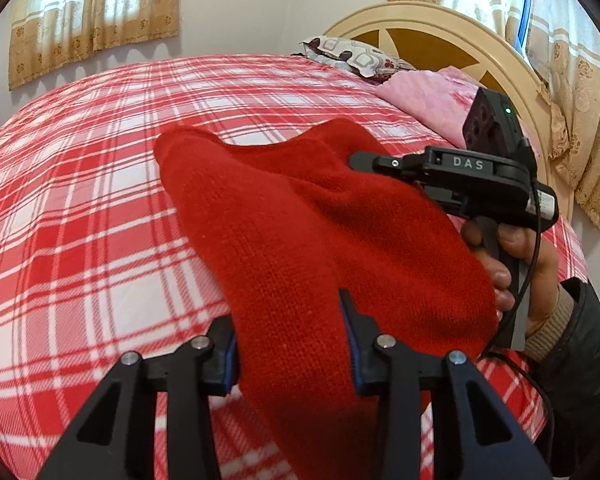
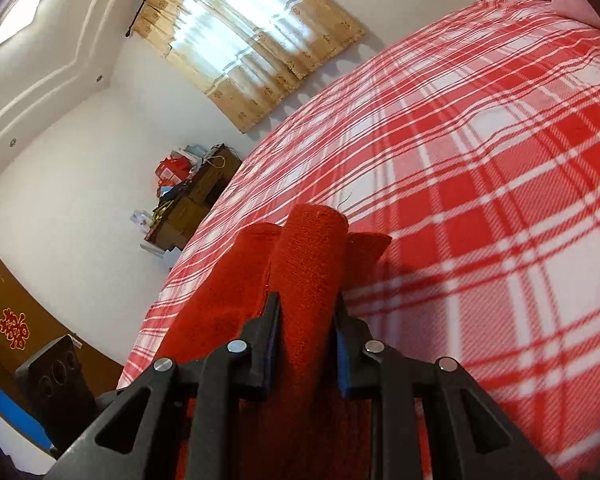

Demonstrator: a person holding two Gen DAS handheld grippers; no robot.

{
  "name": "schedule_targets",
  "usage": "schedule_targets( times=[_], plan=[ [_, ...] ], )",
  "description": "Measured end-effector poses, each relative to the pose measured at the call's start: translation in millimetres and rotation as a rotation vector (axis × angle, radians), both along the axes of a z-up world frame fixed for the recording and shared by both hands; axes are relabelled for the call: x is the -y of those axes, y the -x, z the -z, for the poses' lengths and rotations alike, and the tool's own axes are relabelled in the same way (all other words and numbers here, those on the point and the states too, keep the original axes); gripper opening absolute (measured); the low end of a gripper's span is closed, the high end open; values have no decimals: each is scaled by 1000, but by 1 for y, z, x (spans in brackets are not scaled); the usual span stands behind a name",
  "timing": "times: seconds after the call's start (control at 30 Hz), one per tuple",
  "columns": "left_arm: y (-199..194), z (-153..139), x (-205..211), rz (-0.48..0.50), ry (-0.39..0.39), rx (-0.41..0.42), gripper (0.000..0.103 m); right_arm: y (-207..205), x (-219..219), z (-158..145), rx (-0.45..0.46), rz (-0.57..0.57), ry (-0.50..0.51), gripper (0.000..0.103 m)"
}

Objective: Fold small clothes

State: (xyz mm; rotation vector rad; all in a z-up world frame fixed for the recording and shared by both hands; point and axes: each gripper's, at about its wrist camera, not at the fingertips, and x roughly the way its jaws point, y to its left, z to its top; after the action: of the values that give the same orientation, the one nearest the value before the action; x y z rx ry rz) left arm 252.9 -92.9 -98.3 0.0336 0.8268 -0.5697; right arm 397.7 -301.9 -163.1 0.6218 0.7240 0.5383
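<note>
Red knit garment (image 1: 300, 240) lifted over plaid bed (image 1: 80, 220).
Left gripper (image 1: 292, 344) and right gripper (image 2: 306, 320) pinching knit; pillow (image 1: 352, 56), pink cloth (image 1: 428, 92) beyond; "DAS" readable.

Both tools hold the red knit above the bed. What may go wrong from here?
1. The left tool pinches only a bunched strip of the knit; it may slip out.
2. The right tool also grips a narrow roll, so loose parts may sag onto the bed and crease unevenly.
</note>
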Motion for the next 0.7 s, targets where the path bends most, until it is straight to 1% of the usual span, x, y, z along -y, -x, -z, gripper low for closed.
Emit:
schedule_targets(
  times=[0.27, 0.7],
  plan=[
    [26, -9, -22, -15, -14, 31, 42, 14, -34, -8, 4, -57, 5, 23],
    [53, -20, -72, -115, 16, 54, 42, 20, -112, -25, 14, -166, 10, 23]
  ],
)
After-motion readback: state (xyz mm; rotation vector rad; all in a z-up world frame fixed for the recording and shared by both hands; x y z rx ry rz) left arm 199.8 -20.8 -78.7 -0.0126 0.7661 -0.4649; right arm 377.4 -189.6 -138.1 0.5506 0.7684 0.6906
